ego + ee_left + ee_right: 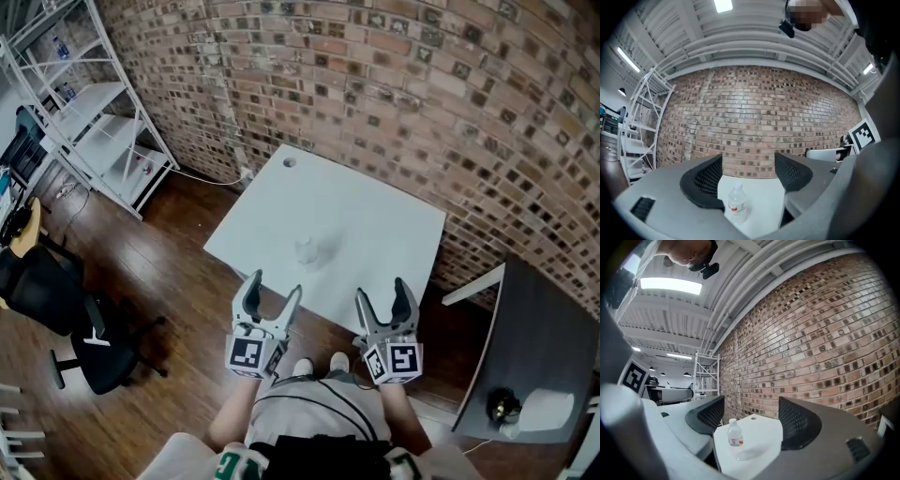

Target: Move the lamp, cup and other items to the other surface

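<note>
A bottle (pixel 307 249) stood upright on the white surface (pixel 384 220)
Short of it, the left gripper (pixel 274 286) and right gripper (pixel 381 291) hung released, empty.

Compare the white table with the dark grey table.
The white table carries one clear plastic bottle; the dark grey table carries a small black object and a white object. The white table lies ahead of the person, the dark grey one to the right. Both stand by the brick wall.
</note>
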A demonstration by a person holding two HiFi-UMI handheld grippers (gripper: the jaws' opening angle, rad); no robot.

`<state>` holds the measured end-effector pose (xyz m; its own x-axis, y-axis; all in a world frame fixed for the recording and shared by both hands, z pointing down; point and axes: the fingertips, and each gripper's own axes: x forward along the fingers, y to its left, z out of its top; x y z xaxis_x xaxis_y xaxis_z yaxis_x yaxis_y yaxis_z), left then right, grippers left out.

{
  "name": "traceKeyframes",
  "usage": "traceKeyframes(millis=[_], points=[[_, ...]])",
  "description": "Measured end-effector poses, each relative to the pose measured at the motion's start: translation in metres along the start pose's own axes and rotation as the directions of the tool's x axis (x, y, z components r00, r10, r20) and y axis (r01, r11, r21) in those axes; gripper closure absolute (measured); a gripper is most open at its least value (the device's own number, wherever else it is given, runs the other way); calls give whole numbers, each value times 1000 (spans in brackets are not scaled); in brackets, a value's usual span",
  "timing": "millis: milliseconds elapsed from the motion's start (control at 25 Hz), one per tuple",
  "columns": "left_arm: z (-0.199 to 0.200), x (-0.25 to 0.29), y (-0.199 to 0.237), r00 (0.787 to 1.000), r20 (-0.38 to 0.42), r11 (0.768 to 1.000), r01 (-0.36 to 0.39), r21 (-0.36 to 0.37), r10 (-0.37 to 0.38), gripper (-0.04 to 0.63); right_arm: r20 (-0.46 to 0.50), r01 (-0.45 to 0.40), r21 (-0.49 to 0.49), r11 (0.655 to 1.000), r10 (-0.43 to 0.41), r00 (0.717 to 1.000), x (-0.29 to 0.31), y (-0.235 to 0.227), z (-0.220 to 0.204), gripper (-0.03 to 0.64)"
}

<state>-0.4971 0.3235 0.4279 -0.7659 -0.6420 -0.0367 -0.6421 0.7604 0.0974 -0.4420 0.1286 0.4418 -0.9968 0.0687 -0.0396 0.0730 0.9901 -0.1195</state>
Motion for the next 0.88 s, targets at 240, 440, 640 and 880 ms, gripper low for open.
traceKeyframes(millis=[240,440,640,880], points=[[-7,-6,9,1000,-15,1000,5,16,-5,249,11,2,-2,1000,-2,1000,1,6,8,244],[-4,-7,9,1000,-24,1000,18,10,-18,250,21,19,-20,1000,-19,1000,-4,8,10,244],[6,-1,-4,998,-26,997,62,43,-61,258,29,41,-23,999,-40,999,-8,7,12,244],[1,-6,-13,992,15,991,124,49,-125,258,38,63,-34,997,-62,997,-18,10,11,244]])
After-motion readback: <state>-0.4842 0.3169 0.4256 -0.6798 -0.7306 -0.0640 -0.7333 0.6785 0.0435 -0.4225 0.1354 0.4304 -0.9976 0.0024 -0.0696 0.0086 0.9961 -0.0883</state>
